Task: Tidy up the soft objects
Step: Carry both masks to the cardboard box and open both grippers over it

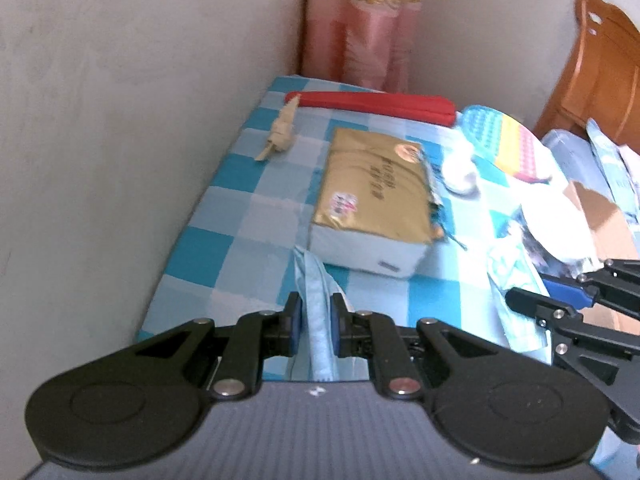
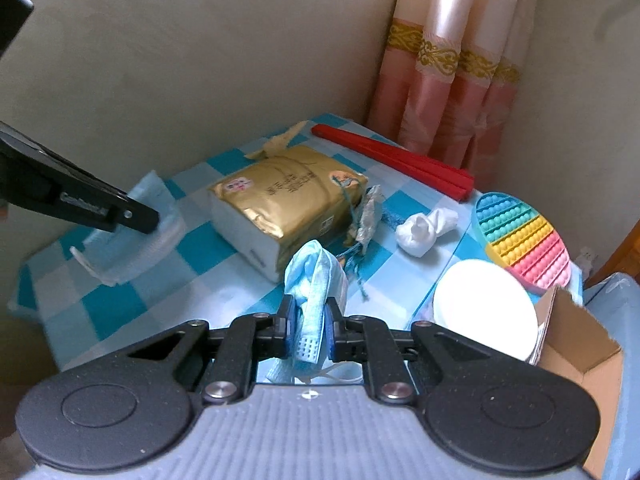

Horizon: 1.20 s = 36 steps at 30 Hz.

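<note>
Gripping status: both tongs closed on light-blue fabric face masks.
Left tongs (image 1: 315,326): clamp a pleated light-blue mask (image 1: 316,312) held above the blue-and-white checked worktop (image 1: 224,240).
Right tongs (image 2: 311,322): clamp a bunched light-blue mask (image 2: 316,276) with white ear loops hanging beneath.
Gold tissue pack (image 2: 280,204): lies mid-worktop, behind both masks.
Crumpled white tissue (image 2: 424,230): lies beside the rainbow bubble mat (image 2: 524,240).
Red folded fan (image 2: 396,160): lies near the pink curtain (image 2: 448,92).

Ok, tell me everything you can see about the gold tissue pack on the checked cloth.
The gold tissue pack is a soft rectangular block in shiny gold wrap with dark print and a small pink label, white along its sides. It lies flat on the blue checked cloth, its right end torn open and ragged. Neither gripper touches it.
</note>
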Motion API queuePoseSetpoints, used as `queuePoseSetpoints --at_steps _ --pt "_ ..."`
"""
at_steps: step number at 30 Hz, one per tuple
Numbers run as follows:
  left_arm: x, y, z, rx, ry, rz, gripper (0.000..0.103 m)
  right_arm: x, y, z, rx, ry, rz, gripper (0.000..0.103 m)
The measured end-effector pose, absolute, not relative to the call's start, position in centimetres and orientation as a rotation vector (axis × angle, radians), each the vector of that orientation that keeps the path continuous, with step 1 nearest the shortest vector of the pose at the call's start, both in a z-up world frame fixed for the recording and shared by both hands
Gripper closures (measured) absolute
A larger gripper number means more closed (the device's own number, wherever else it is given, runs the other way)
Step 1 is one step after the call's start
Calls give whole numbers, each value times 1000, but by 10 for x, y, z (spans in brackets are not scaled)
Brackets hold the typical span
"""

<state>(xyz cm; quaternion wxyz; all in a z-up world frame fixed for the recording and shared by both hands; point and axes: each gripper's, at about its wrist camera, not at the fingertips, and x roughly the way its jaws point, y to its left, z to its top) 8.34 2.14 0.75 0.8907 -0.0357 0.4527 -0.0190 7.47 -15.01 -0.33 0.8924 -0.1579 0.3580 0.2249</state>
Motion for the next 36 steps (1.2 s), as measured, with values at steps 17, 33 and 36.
queuePoseSetpoints --at_steps 17,33,36 --pt "45 -34 32 41 940 -215 90 27 -212 27 -232 695 422 85" --pt "41 -100 41 182 931 -376 90 41 -320 38 -198 726 164 85" --pt "45 -111 47 198 916 -388 90 48 -336 30 -172 757 132 85"
